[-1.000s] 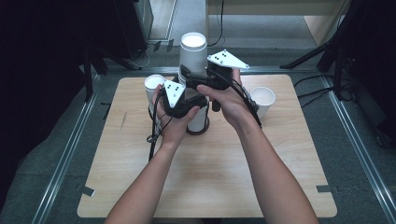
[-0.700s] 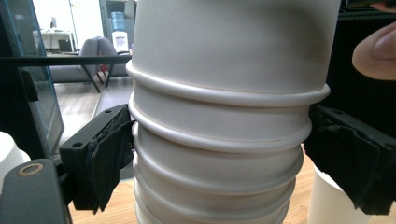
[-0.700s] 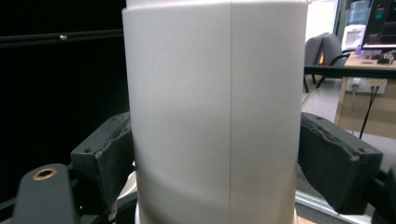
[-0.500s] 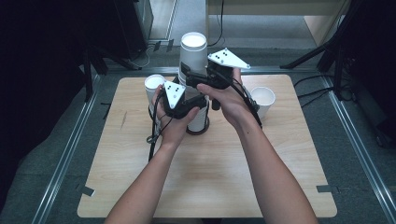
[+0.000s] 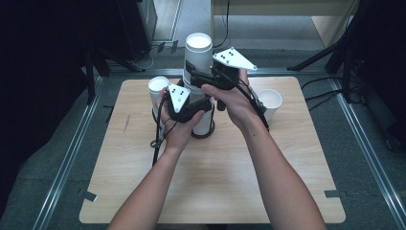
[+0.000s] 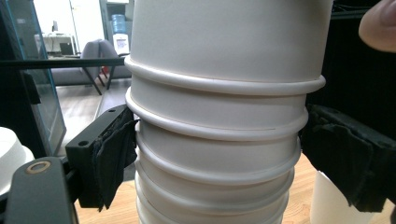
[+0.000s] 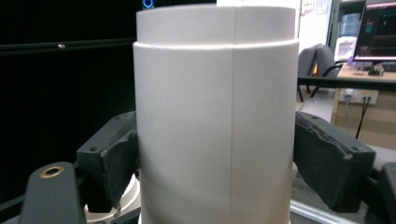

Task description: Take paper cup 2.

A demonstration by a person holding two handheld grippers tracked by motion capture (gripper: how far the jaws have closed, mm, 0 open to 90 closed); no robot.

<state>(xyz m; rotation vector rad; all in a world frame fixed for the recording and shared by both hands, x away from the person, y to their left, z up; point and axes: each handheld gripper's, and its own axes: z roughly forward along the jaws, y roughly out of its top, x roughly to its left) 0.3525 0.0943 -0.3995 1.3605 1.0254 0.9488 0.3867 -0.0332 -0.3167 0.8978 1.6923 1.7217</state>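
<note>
A tall stack of white paper cups (image 5: 205, 122) stands at the table's middle, its rolled rims showing close in the left gripper view (image 6: 219, 116). My left gripper (image 5: 201, 104) is shut on the lower part of the stack, and its black pads (image 6: 114, 156) press both sides. Higher up, my right gripper (image 5: 203, 79) is shut on the smooth wall of the top cup (image 5: 198, 50). In the right gripper view the jaws (image 7: 215, 158) hug that top cup (image 7: 215, 116) on either side.
A single white cup (image 5: 158, 88) stands left of the stack and another (image 5: 269, 103) to its right. The wooden table (image 5: 215, 187) has free room toward the person. Metal rails and dark stands surround it.
</note>
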